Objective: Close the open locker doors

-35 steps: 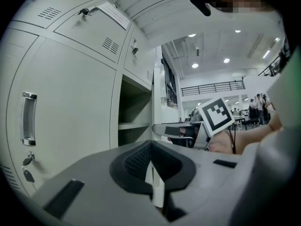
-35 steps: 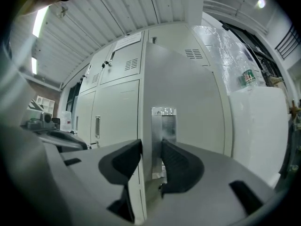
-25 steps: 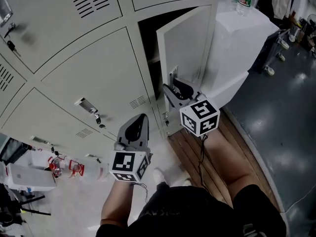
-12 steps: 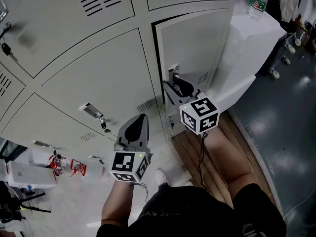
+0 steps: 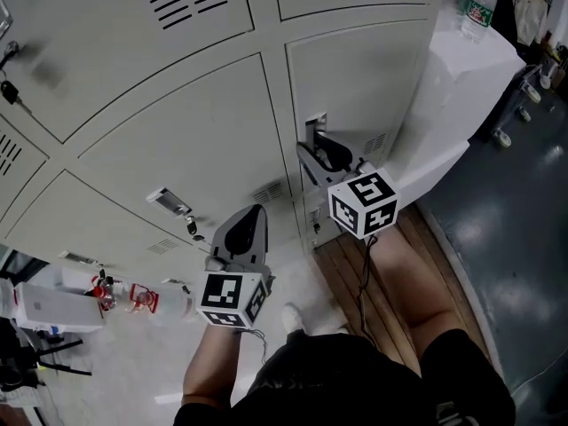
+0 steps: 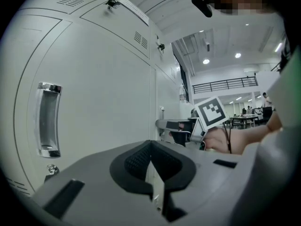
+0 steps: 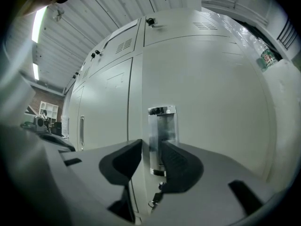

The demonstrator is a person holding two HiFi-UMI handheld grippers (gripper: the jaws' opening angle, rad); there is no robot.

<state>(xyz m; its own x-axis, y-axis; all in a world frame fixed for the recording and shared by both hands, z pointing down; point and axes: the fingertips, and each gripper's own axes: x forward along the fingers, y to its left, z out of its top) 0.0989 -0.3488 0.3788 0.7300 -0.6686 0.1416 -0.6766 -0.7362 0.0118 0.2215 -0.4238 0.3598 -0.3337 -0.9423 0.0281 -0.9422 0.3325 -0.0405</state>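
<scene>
Door (image 5: 355, 87) sits flush with the locker frame, or near enough; only a thin seam shows round it and no dark gap. Right gripper (image 5: 314, 152) is level and up against the door at its left edge, tips at the chrome handle (image 7: 161, 135). Its jaws are spread: the right one laps over the handle, while a sliver of door shows beside the left one, so no firm pinch is visible (it looks more like a push than a grip). That placement makes sense, since the handle is on the free edge, where pressing seats the door best. Left gripper (image 5: 251, 216) hangs below and left of the door, in front of the next locker, jaws pressed together on nothing. It is likely just parked out of the swing. A bottle (image 5: 479, 5) stands up and right of the door, well apart. The step is probably the final press home. No other open door is in view.
</scene>
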